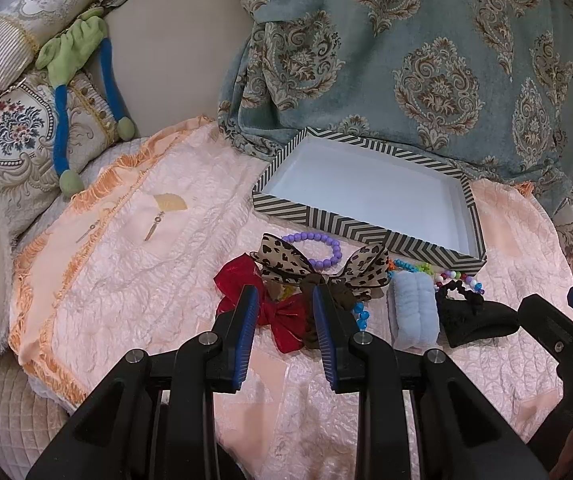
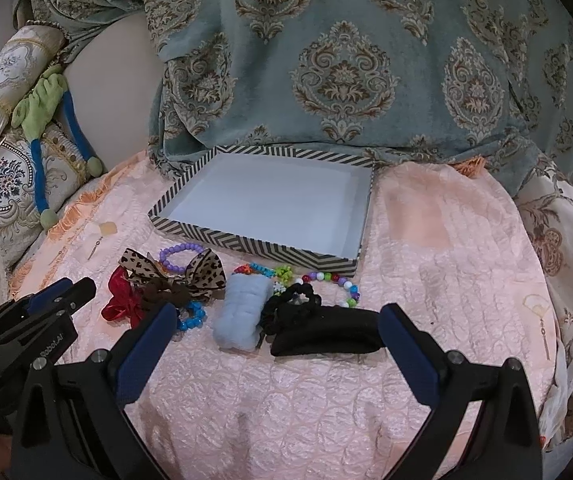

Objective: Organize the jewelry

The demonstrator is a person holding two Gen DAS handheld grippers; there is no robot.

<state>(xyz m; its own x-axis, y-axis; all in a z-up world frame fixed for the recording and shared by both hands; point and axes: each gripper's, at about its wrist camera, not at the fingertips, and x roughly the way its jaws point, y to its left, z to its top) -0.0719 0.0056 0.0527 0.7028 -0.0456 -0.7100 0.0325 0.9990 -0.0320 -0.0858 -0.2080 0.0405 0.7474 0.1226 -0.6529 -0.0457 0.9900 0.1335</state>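
Note:
An empty striped box [image 1: 366, 232] [image 2: 246, 241] with a white inside lies on the pink cloth. In front of it is a heap: purple bead bracelet [image 1: 328, 250], leopard bow [image 1: 286, 260] [image 2: 206, 272], red bow [image 1: 282, 314] [image 2: 118, 306], brown scrunchie [image 1: 338, 296], light blue scrunchie [image 1: 414, 316] [image 2: 242, 308], black scrunchie [image 2: 294, 300], black hair pad [image 1: 478, 320] [image 2: 326, 338] and a multicoloured bead bracelet [image 2: 346, 284]. My left gripper [image 1: 284, 296] hovers open, and the red bow shows in the gap. My right gripper [image 2: 278, 314] stands wide open, with the black pad in the gap.
A pink quilted cloth [image 2: 446, 240] covers the surface. A teal patterned blanket [image 2: 346, 80] rises behind the box. Pillows and a green and blue plush toy [image 1: 66, 80] lie at the left. Two small earrings [image 1: 154, 228] rest on the cloth left of the heap.

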